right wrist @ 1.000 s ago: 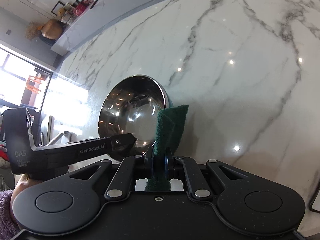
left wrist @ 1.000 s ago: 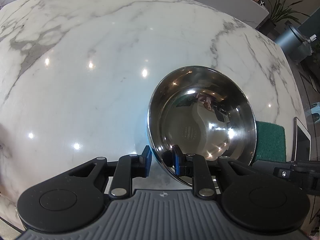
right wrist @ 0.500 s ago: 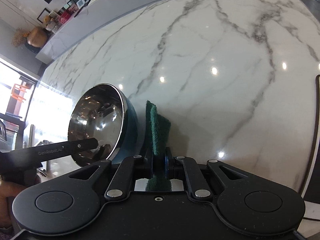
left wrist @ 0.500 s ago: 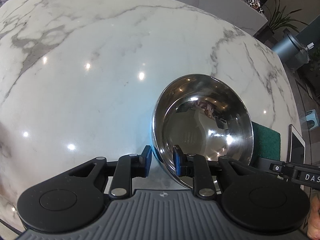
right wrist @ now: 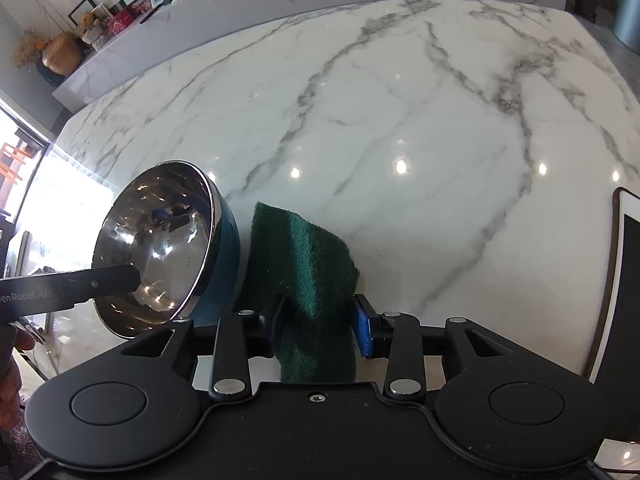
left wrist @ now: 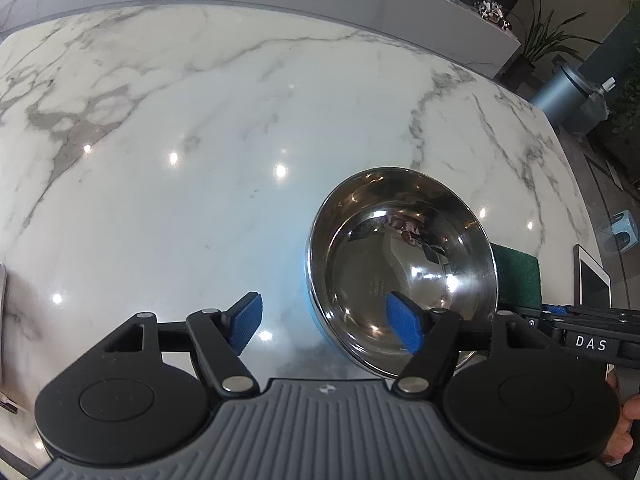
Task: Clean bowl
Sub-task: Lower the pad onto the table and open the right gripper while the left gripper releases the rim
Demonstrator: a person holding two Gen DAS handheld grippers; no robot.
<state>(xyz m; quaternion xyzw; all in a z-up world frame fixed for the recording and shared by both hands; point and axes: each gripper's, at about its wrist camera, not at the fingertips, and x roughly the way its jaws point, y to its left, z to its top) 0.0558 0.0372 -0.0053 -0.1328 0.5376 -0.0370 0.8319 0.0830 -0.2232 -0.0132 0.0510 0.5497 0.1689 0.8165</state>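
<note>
The stainless steel bowl [left wrist: 404,268] stands on the marble counter [left wrist: 200,160], tilted so that its mirror-finish interior faces the left gripper [left wrist: 326,320]; its outer shell is blue [right wrist: 224,264]. The left gripper's fingers are spread wide apart. The right-hand blue pad [left wrist: 404,322] sits inside the bowl near the lower rim, and the left-hand pad [left wrist: 246,320] is outside the bowl, apart from its wall. Neither pad clamps the rim.

In the right wrist view the bowl [right wrist: 160,244] lies to the left of the right gripper [right wrist: 320,320]. A green scouring pad [right wrist: 308,280] stands between this gripper's fingers, just beside the bowl's blue outer wall. The fingers are parted to roughly the width of the scouring pad; the blue pad [right wrist: 364,332] on the right is at the scouring pad's edge. Firm clamping cannot be confirmed.

A white-framed tablet [right wrist: 628,280] lies on the counter at the right edge. In the left wrist view, a potted plant [left wrist: 540,40] and a grey cylindrical bin [left wrist: 568,92] stand beyond the counter.
</note>
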